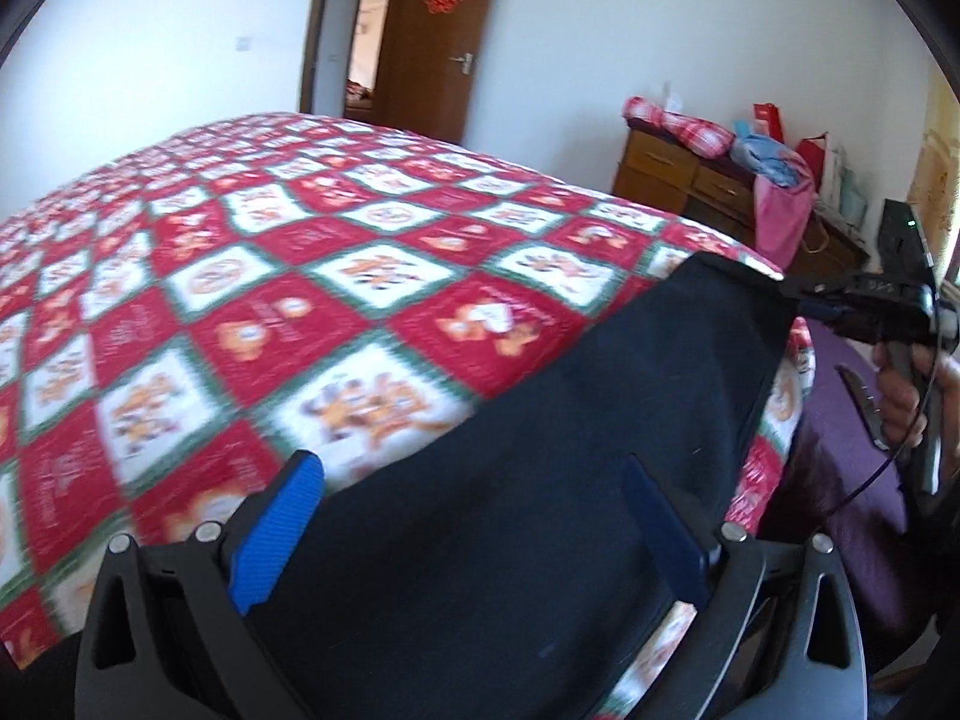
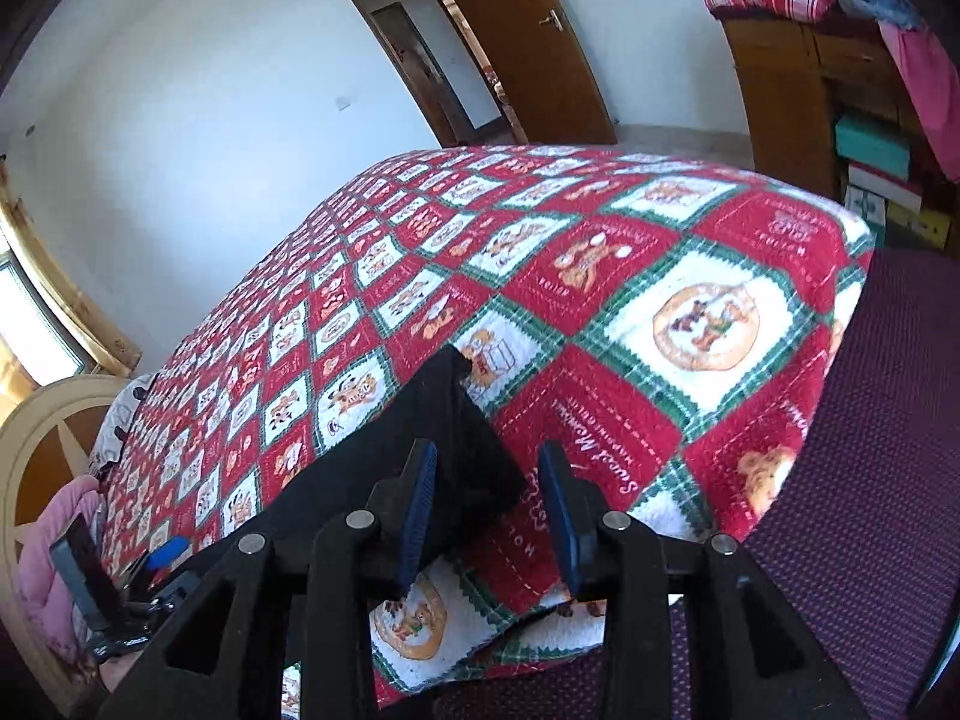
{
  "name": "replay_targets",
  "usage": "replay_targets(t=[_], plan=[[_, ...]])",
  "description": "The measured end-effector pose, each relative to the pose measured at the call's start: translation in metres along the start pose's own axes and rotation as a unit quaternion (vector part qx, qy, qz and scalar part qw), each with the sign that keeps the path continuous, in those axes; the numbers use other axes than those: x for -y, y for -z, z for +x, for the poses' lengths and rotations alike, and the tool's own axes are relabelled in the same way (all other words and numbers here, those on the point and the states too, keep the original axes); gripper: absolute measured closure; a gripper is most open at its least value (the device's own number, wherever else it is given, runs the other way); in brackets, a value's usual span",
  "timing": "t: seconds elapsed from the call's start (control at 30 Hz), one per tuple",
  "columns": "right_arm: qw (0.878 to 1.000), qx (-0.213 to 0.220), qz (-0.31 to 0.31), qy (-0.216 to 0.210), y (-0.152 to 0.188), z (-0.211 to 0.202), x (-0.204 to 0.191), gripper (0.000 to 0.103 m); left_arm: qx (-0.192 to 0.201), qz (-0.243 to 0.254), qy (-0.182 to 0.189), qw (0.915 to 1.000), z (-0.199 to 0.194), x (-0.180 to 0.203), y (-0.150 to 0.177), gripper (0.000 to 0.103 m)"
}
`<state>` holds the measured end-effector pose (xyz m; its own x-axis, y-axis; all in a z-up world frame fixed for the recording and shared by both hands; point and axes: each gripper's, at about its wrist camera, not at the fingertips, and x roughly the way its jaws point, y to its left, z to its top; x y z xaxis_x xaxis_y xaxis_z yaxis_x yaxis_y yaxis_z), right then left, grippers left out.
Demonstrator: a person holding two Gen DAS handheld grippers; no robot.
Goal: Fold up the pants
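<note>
While my right gripper (image 2: 487, 513) stood with its jaws parted and nothing pressed between them, the dark pants (image 2: 444, 468) lay just to the left of its left pad, a corner of the cloth poking up past the fingertip. From the other side, my left gripper (image 1: 474, 531) also stood spread wide, its blue pads (image 1: 276, 534) well apart and the black cloth draped across the gap between them; I could not see either pad pinching it, so I judged that one released too.

The pants (image 1: 600, 420) lay on the near edge of the bed (image 1: 300, 300), on the red and white quilt, stretched in a band from one gripper toward the other. I took them to be light and limp: soft knit or fleece by the look, nothing stiff in them, likely to sag and drag on the quilt's rough weave rather than slide. A corner or the hem edge seemed the place to pinch, one gripper at each end, so that the fold would carry over flat.

As for containers, the wooden dresser (image 1: 678, 174) beyond the bed had its drawers shut, contents hidden; bundles of cloth were heaped on top, and a few boxes (image 2: 876, 162) were stacked beside it.
</note>
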<state>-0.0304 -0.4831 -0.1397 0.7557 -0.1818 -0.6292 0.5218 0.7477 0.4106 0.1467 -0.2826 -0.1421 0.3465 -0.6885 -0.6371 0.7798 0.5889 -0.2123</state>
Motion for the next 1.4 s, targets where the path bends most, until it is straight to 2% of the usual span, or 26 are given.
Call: replay_targets(t=[0.03,0.07,0.1,0.2,0.33,0.4,0.47,0.6,0.7,0.73,0.8,0.83,0.87,0.9,0.93,1.0,1.07,1.1,1.13,1.17,1.23,1.33,1.4], plan=[[1.0,-0.005,-0.001,0.0,0.0,0.005,-0.001,0.067,-0.001,-0.002,0.005,1.0,0.002,0.002,-0.001,0.001],[1.0,-0.004,-0.006,0.0,0.001,0.005,-0.003,0.081,-0.001,-0.006,0.012,0.9999,0.004,0.005,-0.002,0.001],[1.0,0.002,-0.02,0.001,0.002,0.005,-0.009,0.087,-0.001,-0.011,0.021,0.9997,0.006,0.007,-0.003,0.001],[0.996,0.023,-0.085,0.007,0.01,0.003,-0.035,0.093,-0.001,-0.026,0.048,0.9985,0.009,0.01,-0.003,0.001],[0.984,0.015,-0.179,-0.001,0.035,0.013,-0.077,0.094,-0.001,-0.044,0.077,0.996,0.015,0.012,-0.005,0.001],[0.972,0.006,-0.237,-0.007,0.054,0.023,-0.103,0.094,0.006,-0.056,0.093,0.9941,0.015,0.012,-0.006,0.001],[0.954,-0.011,-0.301,-0.018,0.077,0.035,-0.129,0.094,0.012,-0.066,0.104,0.9923,0.014,0.011,-0.007,0.001],[0.929,-0.072,-0.358,-0.053,0.111,0.057,-0.154,0.094,0.015,-0.075,0.116,0.9903,0.021,0.014,-0.012,0.001],[0.918,-0.079,-0.385,-0.049,0.116,0.057,-0.158,0.09,0.002,-0.064,0.1,0.993,0.035,0.021,-0.016,0.001],[0.918,-0.078,-0.385,-0.054,0.111,0.052,-0.155,0.089,-0.006,-0.062,0.094,0.9936,0.039,0.022,-0.016,0.001],[0.929,-0.072,-0.358,-0.067,0.09,0.04,-0.143,0.085,-0.034,-0.057,0.073,0.9951,0.055,0.025,-0.014,0.001],[0.935,-0.066,-0.34,-0.073,0.077,0.033,-0.134,0.075,-0.031,-0.052,0.067,0.9959,0.056,0.026,-0.014,0.001],[0.95,-0.043,-0.301,-0.07,0.048,0.02,-0.117,0.062,-0.026,-0.044,0.063,0.9967,0.057,0.028,-0.013,0.0],[0.95,-0.043,-0.301,-0.07,0.048,0.02,-0.117,0.056,-0.025,-0.033,0.055,0.9976,0.059,0.032,-0.012,0.0],[0.958,-0.032,-0.278,-0.065,0.035,0.017,-0.108,0.051,-0.027,-0.025,0.048,0.9982,0.06,0.034,-0.011,0.0],[0.974,-0.011,-0.22,-0.052,0.005,0.013,-0.086,0.051,-0.028,0.0,0.031,0.9991,0.062,0.041,-0.009,0.0],[0.984,-0.003,-0.169,-0.054,-0.014,0.016,-0.066,0.051,-0.024,0.009,0.024,0.9994,0.062,0.042,-0.007,0.0],[0.987,-0.008,-0.148,-0.058,-0.02,0.021,-0.059,0.051,-0.022,0.006,0.026,0.9994,0.06,0.041,-0.007,0.0],[0.99,-0.033,-0.123,-0.064,-0.023,0.032,-0.053,0.051,-0.018,-0.001,0.031,0.9993,0.058,0.039,-0.008,0.0],[0.987,-0.073,-0.114,-0.082,-0.019,0.048,-0.053,0.051,-0.016,-0.009,0.038,0.9991,0.056,0.036,-0.009,0.0],[0.982,-0.097,-0.123,-0.1,-0.006,0.06,-0.062,0.053,-0.004,-0.038,0.052,0.9979,0.05,0.026,-0.012,0.0],[0.969,-0.096,-0.18,-0.14,0.028,0.06,-0.096,0.054,0.039,-0.086,0.058,0.9939,0.033,0.009,-0.02,0.0],[0.958,-0.091,-0.236,-0.139,0.046,0.059,-0.118,0.054,0.059,-0.104,0.058,0.9911,0.026,0.002,-0.026,0.0]])
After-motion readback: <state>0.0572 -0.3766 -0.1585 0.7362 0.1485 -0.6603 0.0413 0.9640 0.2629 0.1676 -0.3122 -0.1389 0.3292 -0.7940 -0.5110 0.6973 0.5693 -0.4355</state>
